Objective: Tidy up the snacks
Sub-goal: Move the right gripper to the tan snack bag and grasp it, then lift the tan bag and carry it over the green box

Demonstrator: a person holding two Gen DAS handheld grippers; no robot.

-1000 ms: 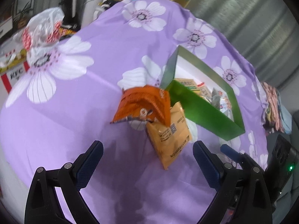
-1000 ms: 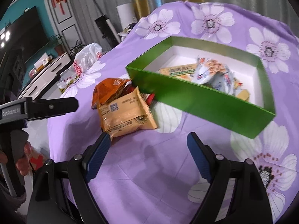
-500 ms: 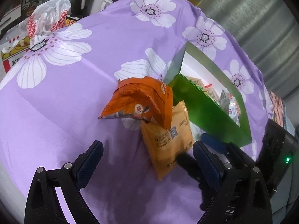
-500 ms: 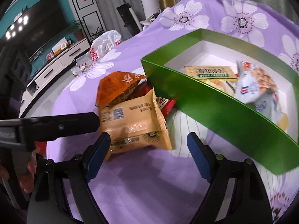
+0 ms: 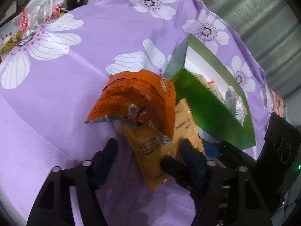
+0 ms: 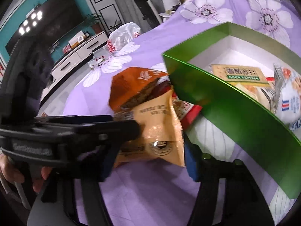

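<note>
A tan-yellow snack packet (image 5: 160, 146) lies on the purple flowered cloth beside a green box (image 5: 210, 111). An orange packet (image 5: 139, 101) leans over its far end. My left gripper (image 5: 150, 152) straddles the tan packet, its jaws narrowed around it but still apart. In the right wrist view the tan packet (image 6: 160, 130) sits between the fingers of my right gripper (image 6: 148, 160), which is open and close around it. The left gripper's black finger (image 6: 105, 130) presses against the packet's left side. A red packet (image 6: 191, 111) pokes out under it. The green box (image 6: 235, 111) holds several snacks.
A white plastic bag (image 5: 37, 13) lies at the far left edge of the table. The box's near wall stands right of the packets. A TV and a white cabinet (image 6: 75, 56) are beyond the table. Purple cloth (image 5: 56, 113) lies to the left.
Both grippers have moved forward onto the tan packet. The left gripper's jaws have narrowed around it. The right gripper has come in from the other side.
</note>
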